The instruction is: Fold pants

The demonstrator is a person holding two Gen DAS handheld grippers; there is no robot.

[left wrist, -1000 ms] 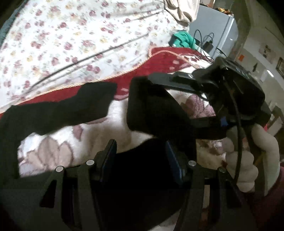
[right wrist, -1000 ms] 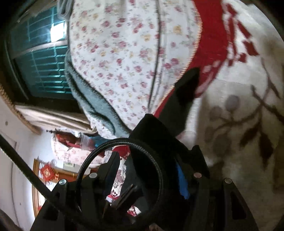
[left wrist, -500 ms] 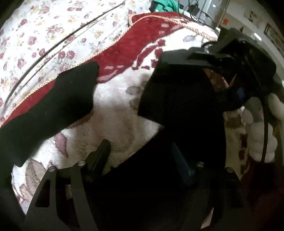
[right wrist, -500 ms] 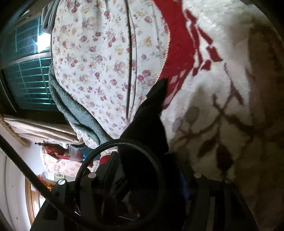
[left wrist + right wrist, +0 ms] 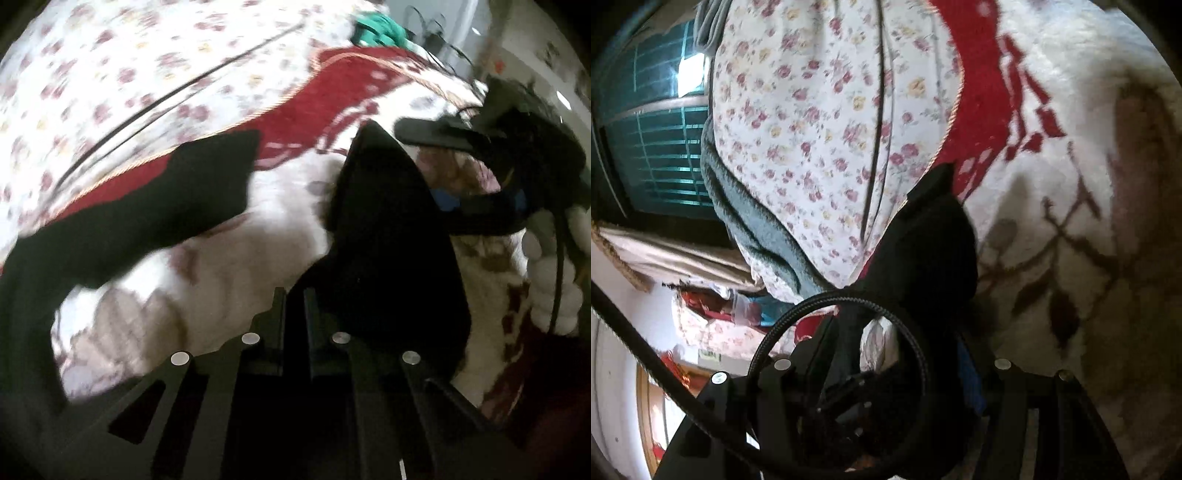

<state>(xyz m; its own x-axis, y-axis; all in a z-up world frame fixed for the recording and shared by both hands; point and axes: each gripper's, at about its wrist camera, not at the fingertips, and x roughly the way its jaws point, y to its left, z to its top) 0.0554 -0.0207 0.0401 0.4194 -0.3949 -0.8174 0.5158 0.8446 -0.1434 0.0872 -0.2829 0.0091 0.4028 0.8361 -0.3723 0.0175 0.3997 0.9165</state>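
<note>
While our left gripper [image 5: 294,295] pinches a fold of the black pants [image 5: 388,229] between jaws drawn nearly together, the cloth rises from its fingers in a dark peak above the plush blanket [image 5: 221,266] that covers the bed. One leg of the pants lies flat across the blanket toward its red border, its hem end just short of the braided edge where the flowered sheet [image 5: 129,74] begins; the other part stands lifted in front of us. In the left wrist view our right gripper [image 5: 439,173] sits to the right of that peak, one finger above the cloth and one lower, blue-padded finger against its edge. The jaws stand apart, and we cannot tell whether they hold any fabric. A pale gloved right hand [image 5: 550,280] grips its handle, with a black cable [image 5: 557,258] running down past the knuckles. A green cloth [image 5: 380,31] lies at the far corner of the bed.

From the right wrist view the pants [image 5: 923,251] rise as a black mass straight ahead of the fingers, hiding the right gripper's tips. A looped cable [image 5: 842,295] crosses the front of the lens. Beyond it the blanket [image 5: 1071,166] spreads white with brown leaf patterns, the flowered sheet [image 5: 820,129] beside it, and a teal window grille [image 5: 657,155] at the far left.
</note>
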